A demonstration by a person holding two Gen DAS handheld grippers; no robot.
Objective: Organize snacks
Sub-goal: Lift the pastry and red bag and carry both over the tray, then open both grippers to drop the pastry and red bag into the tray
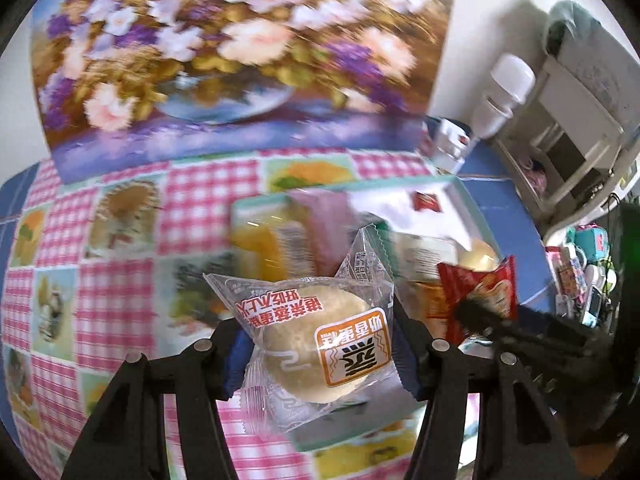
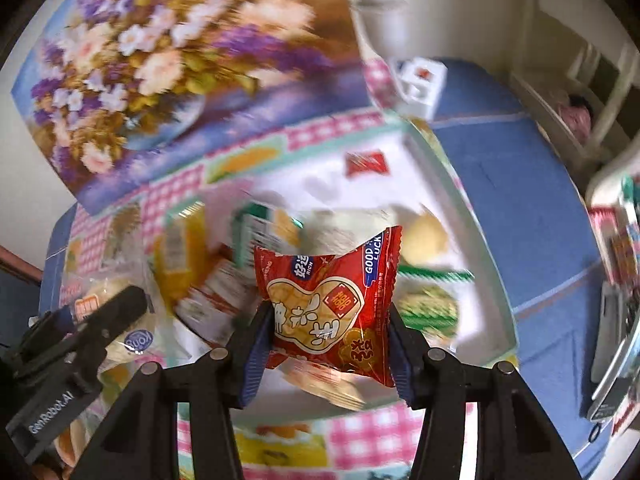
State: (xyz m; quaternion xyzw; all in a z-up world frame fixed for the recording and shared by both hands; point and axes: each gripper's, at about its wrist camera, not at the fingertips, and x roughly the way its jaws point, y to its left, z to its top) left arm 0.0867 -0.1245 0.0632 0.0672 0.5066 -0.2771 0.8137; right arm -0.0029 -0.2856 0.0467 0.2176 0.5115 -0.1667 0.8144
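Snacks (image 1: 320, 340) (image 2: 332, 304) clamped in both raised claws (image 1: 320, 344) (image 2: 328, 320)

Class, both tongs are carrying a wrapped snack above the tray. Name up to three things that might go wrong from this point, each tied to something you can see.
1. The left tongs pinch the clear-wrapped bun through loose film; it might slip out.
2. The right tongs squeeze the red snack packet, so the contents may get crushed.
3. The two tongs are close together over the already crowded tray, so they may collide, or a dropped snack could land on others.
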